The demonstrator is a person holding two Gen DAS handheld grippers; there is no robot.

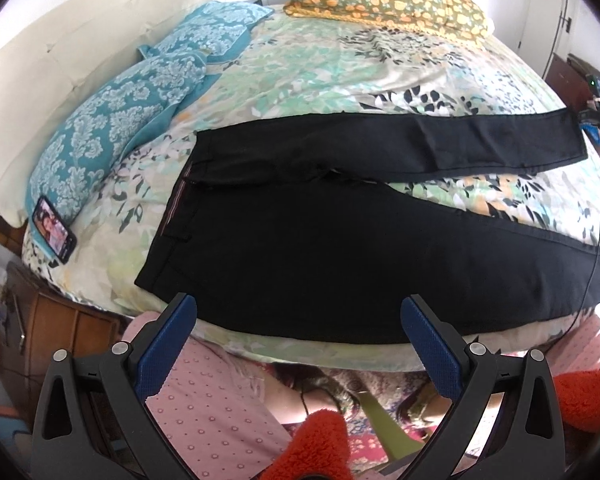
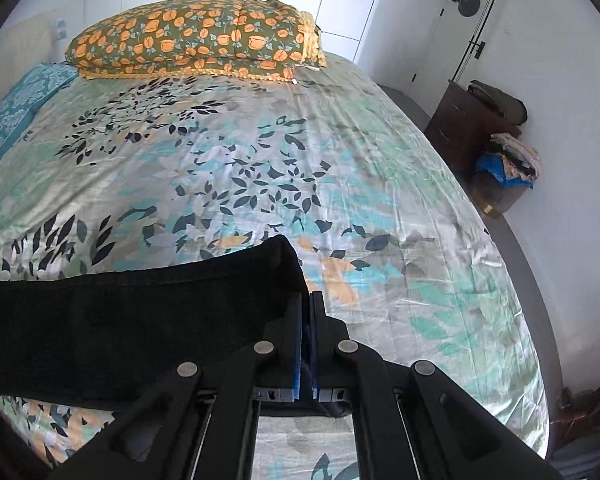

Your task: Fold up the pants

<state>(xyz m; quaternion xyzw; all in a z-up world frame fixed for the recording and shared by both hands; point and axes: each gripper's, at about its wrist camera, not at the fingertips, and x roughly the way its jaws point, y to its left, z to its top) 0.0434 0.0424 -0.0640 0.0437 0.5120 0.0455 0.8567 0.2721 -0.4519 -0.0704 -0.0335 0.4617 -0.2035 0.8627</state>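
pants (image 1: 340,240) spread flat along the bed's (image 2: 380,200) near edge, legs apart | right gripper (image 2: 307,300) clenched on far leg's hem | left gripper (image 1: 298,312) released near waist | advice: keep hem taut, lay leg squarely over the other

Black pants (image 1: 300,240) with a striped red-and-white band inside the waist, spread over a bedsheet (image 2: 380,184) printed with mint, turquoise, peach and dark navy leaves on pale ground. Teal damask with white scrolls on 2 pillows (image 1: 112,120) toward the headboard edge. Olive green with orange flowers on a folded quilt (image 2: 196,40) at the far edge. Blue pads on black fingers (image 1: 168,344).
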